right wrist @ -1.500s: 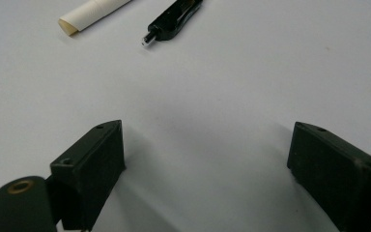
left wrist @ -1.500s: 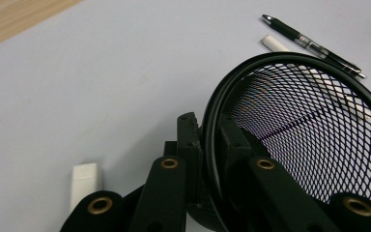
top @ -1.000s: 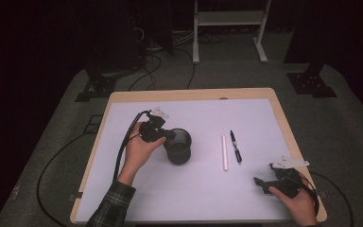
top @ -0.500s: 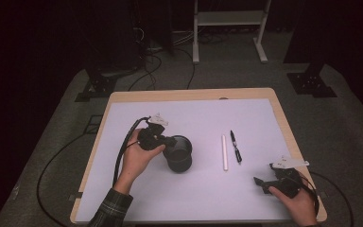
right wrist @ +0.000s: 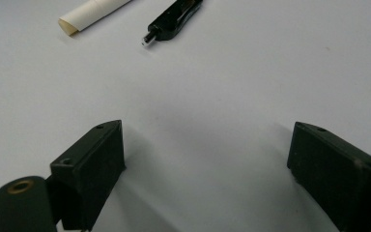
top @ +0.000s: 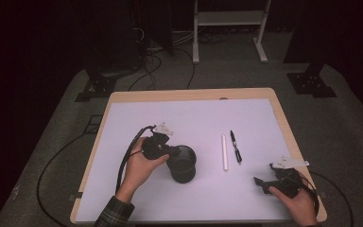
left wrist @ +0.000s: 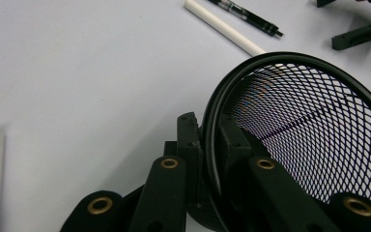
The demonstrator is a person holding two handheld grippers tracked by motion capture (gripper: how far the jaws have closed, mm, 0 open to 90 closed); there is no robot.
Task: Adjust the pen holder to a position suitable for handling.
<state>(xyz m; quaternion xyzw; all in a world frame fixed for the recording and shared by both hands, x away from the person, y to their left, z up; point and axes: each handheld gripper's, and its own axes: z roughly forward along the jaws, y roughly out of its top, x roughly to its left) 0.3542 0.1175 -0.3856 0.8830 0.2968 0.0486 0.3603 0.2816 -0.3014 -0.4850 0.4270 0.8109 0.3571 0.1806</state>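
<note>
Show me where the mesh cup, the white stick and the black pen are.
mesh cup (top: 183, 165): high view, on its dark outer wall.
white stick (top: 225, 152): high view, on the middle of its length.
black pen (top: 235, 147): high view, on the middle of its barrel.

A wood-edged bench (top: 123, 97) under a white sheet (top: 179, 118) carries, right of the frame's centre, a white tube (top: 225, 152) just beside a black pen (top: 236, 147), both lying lengthwise.

A wooden-edged desk (top: 283, 118) with a pale lilac top stands on grey carpet (top: 350, 123). Behind it the room is dim: a white metal stand (top: 229, 19), dark equipment bases (top: 312, 82) and loose black cables (top: 146, 71) on the floor.
</note>
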